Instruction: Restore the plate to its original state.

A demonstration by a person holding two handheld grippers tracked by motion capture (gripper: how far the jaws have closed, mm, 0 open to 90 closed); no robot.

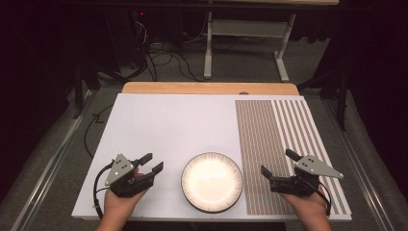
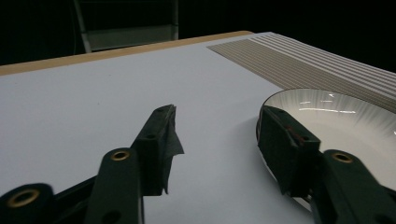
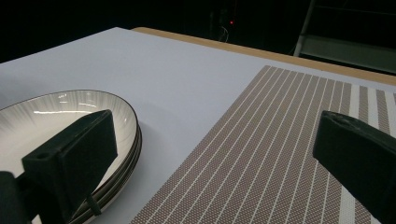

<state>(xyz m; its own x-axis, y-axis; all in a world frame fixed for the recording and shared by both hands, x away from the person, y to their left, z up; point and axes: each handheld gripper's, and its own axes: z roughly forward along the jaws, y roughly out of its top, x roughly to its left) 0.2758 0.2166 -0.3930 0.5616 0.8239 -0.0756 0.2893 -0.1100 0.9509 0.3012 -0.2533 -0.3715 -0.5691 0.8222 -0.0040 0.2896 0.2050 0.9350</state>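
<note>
High view: plate (image 1: 211, 182) near the tabletop's (image 1: 168, 125) front edge, between left gripper (image 1: 150, 163) and right gripper (image 1: 276, 166), beside the striped mat (image 1: 279, 144). Both jaws open, empty. Approach the rim low and level; grip squarely. White, glossy, dark-rimmed; the right gripper view suggests stacked plates.

High cam looks down on table (image 1: 159, 120); both gripper cams sit low, close, sharing plate (image 1: 211, 182) rim.
</note>
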